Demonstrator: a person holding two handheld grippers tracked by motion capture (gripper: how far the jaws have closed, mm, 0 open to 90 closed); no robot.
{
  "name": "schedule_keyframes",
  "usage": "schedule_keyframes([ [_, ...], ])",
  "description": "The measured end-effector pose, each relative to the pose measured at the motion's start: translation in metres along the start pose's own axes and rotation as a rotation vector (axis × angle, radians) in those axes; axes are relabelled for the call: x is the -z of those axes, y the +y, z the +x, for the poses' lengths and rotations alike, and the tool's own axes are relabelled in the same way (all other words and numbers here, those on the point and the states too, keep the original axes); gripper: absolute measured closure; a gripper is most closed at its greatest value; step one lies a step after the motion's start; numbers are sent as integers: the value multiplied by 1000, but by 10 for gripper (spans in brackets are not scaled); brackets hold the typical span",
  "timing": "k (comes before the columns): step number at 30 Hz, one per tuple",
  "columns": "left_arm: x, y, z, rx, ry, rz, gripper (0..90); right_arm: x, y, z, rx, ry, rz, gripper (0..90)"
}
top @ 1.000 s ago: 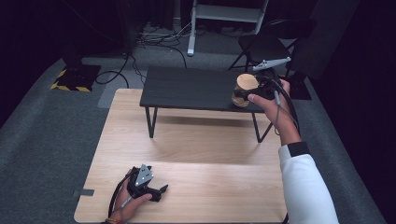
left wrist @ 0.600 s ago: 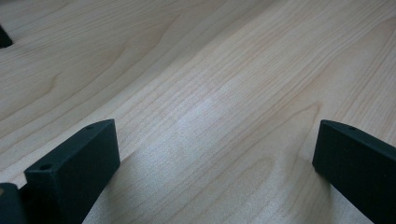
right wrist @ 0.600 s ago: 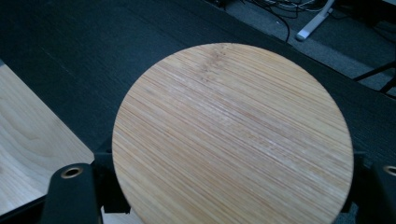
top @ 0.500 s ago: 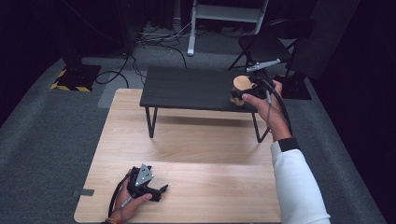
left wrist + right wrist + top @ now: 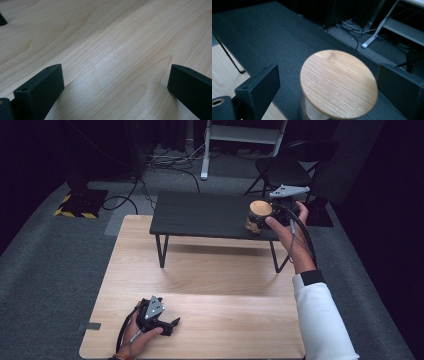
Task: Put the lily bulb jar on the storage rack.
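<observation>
At the upper right, the right gripper straddles the upright wooden-lidded jar on the dark shelf, jaws spread, not touching; the left gripper rests open, empty, lower left

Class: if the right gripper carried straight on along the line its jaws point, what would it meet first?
Most likely the jar with the bamboo lid, standing between the open jaws of the right gripper on the black table; depth is hard to judge.

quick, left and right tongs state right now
Left tongs: open, holding nothing, low over the wooden table.
Right tongs: open, jaws either side of the bamboo-lidded jar.
</observation>
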State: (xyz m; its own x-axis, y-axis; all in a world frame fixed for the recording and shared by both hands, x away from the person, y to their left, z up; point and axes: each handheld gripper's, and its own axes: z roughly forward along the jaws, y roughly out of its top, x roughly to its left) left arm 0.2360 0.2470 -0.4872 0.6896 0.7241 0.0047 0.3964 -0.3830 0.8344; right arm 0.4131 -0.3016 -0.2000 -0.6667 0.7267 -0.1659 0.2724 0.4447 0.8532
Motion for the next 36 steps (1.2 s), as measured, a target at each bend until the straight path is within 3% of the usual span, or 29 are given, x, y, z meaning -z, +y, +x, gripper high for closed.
schedule_keyframes([
  [6,0,0,0,0,0,0,6,18,-10,3,17,7,-33,48],
  [12,0,0,0,0,1,-1,6,33,-23,4,-20,-22,-52,49],
  [18,0,0,0,-1,1,-1,6,49,-47,8,-40,-42,-76,48],
  [19,0,0,0,0,1,-1,6,54,-61,11,-42,-45,-97,48],
  [24,0,0,0,0,1,-1,6,63,-86,15,-44,-49,-115,48],
  [29,0,0,0,0,1,-1,6,75,-125,22,-58,-57,-153,46],
  [36,0,0,0,0,1,-1,6,77,-162,29,-61,-67,-131,46],
])
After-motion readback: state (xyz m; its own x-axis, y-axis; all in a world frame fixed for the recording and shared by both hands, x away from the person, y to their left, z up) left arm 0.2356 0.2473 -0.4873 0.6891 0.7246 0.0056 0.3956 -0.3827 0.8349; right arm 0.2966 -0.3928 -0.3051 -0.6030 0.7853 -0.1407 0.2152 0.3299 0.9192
